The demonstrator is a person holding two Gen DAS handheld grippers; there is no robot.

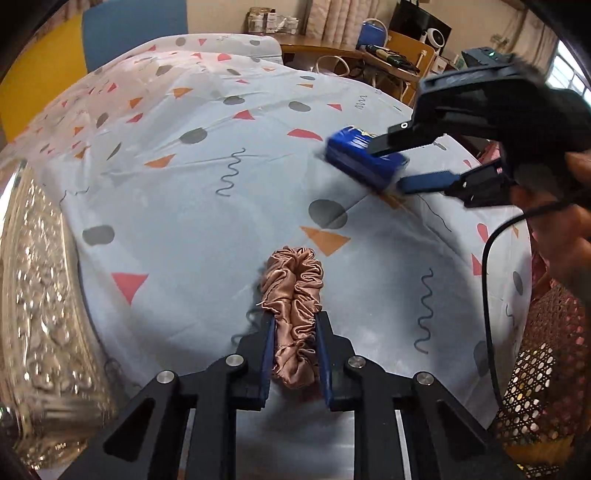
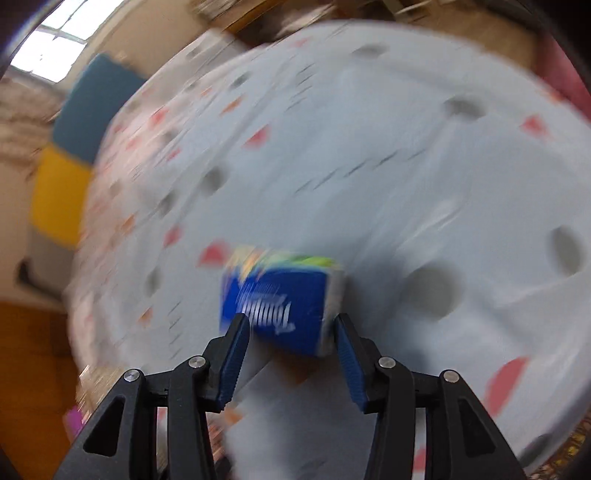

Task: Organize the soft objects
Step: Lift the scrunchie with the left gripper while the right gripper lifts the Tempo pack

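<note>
A rose-brown satin scrunchie [image 1: 293,306] is pinched between the fingers of my left gripper [image 1: 294,319], which is shut on it just above the patterned bedsheet [image 1: 207,192]. A blue tissue pack [image 1: 364,157] lies on the sheet at the right. My right gripper [image 1: 400,164] is at it, one finger over it and one below, jaws apart. In the blurred right wrist view the pack [image 2: 277,306] sits just ahead of the open right gripper [image 2: 291,325], its near end between the fingertips, not squeezed.
A shiny gold embossed bed frame [image 1: 44,332] runs along the left. A wooden desk with clutter [image 1: 369,55] stands behind the bed. A blue and yellow headboard [image 1: 110,33] is at the back left. A black cable [image 1: 491,295] hangs at the right.
</note>
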